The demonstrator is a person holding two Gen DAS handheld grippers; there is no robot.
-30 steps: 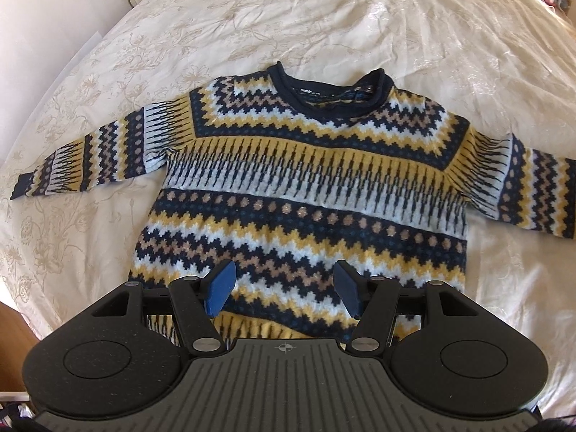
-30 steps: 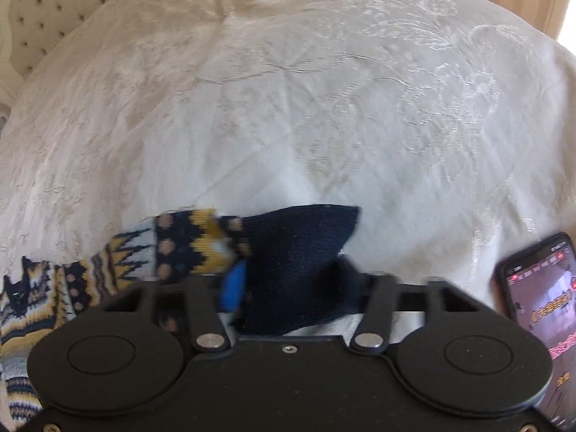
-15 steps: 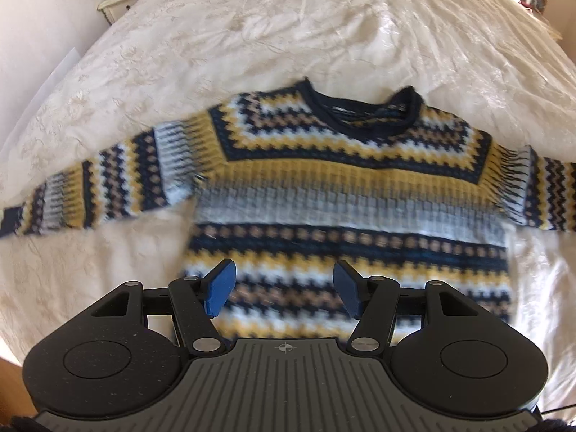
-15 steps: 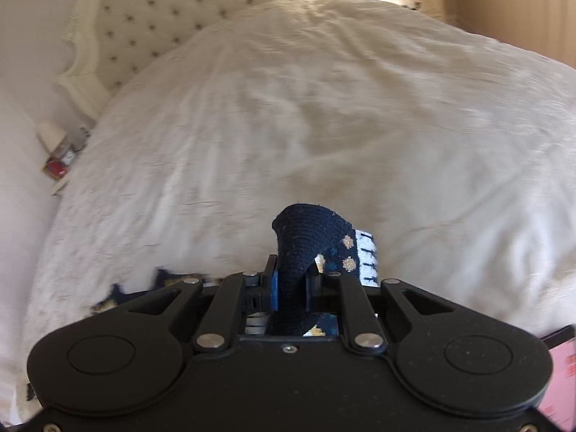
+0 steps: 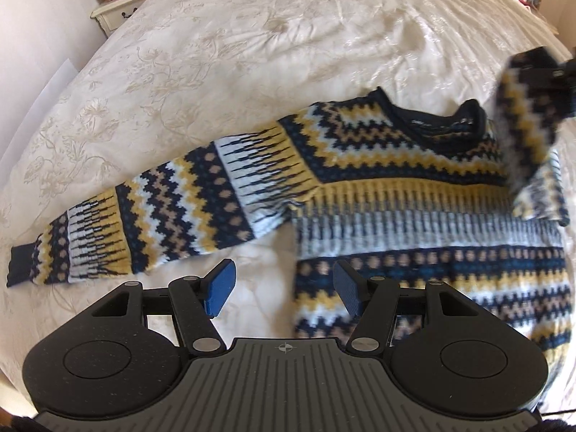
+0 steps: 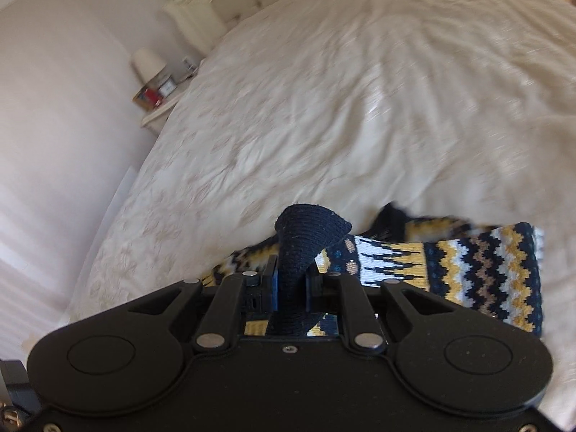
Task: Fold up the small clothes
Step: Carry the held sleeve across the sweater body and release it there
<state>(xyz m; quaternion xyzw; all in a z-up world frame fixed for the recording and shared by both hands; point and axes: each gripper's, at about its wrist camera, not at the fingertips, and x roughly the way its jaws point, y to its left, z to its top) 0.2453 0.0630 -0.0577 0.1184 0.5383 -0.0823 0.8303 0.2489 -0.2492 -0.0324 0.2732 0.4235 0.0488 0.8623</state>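
Here a wide bed under a cream embroidered cover is seen, and on it a patterned sweater in navy, mustard and pale blue is laid front up, its neckline turned toward the far side. Compared with a second ago, when both sleeves were spread flat, one sleeve is now lifted off the cover and carried up over the body near the collar, blurred in the left wrist view. The other sleeve is left stretched out flat toward the bed's edge, its dark cuff at the end. The navy cuff of the raised sleeve is pinched by the right gripper, whose jaws are drawn nearly together on the knit. The left gripper is held partly open above the bare cover just beside the sweater's side edge, with nothing between its blue pads. From this it is judged that the first sleeve fold is under way, and the flat sleeve is still to be brought in
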